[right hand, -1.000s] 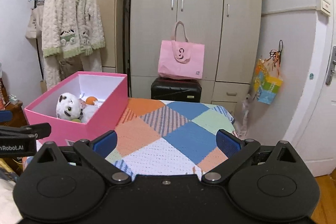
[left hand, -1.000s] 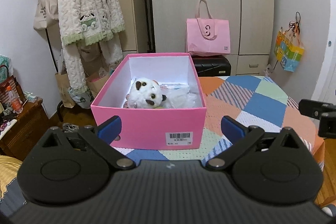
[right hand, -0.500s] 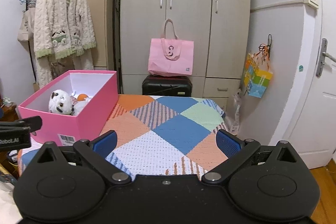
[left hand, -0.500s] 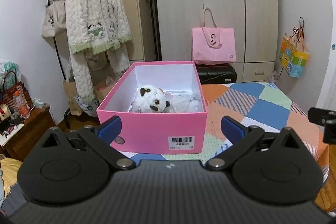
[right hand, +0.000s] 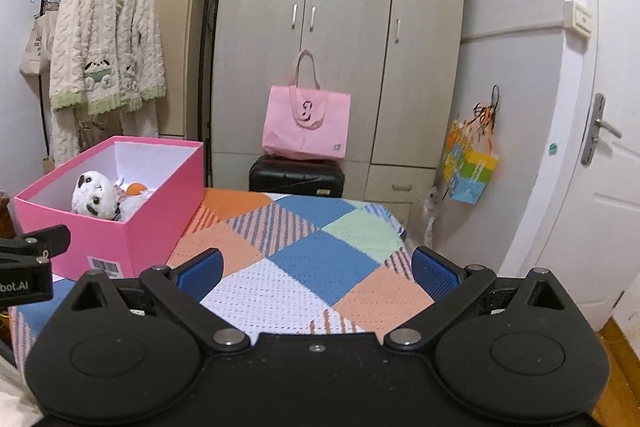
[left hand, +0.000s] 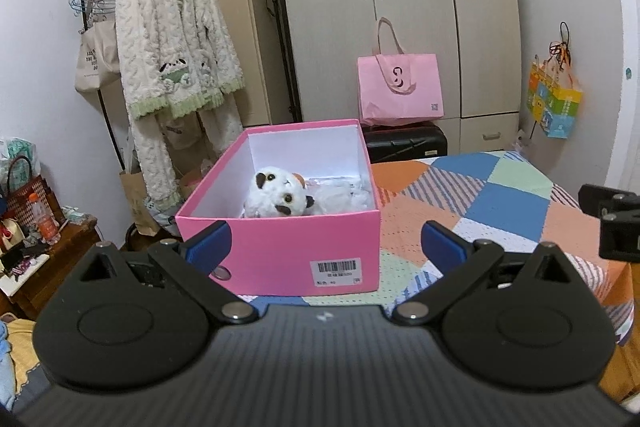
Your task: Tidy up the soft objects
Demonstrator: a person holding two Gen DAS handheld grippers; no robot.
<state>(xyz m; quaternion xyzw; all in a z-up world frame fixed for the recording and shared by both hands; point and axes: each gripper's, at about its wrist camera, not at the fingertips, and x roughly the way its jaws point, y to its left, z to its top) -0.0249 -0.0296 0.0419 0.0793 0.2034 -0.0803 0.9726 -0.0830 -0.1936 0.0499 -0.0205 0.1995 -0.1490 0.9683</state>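
**Currently: soft toys boxed, both grippers empty**

Noted on the patchwork blanket (left hand: 508, 203): knitted, open-mesh texture, diamond patches of orange, blue, green and white, some striped. Standing on it, toward its left side: rectangular pink box (left hand: 288, 247), smooth card, white inside, lid off, barcode label on the near wall. Lying inside: fluffy white plush toy (left hand: 276, 197) with dark ear and eye patches, rounded head; beside it more pale soft items, with an orange piece (right hand: 135, 189) seen from the right wrist view.

Left gripper (left hand: 326, 241): blue ribbed pads spread wide, nothing between them, held short of the box's near wall, not touching.

Right gripper (right hand: 316, 269): likewise spread wide, grasping nothing, hovering over the blanket, well apart from the box.
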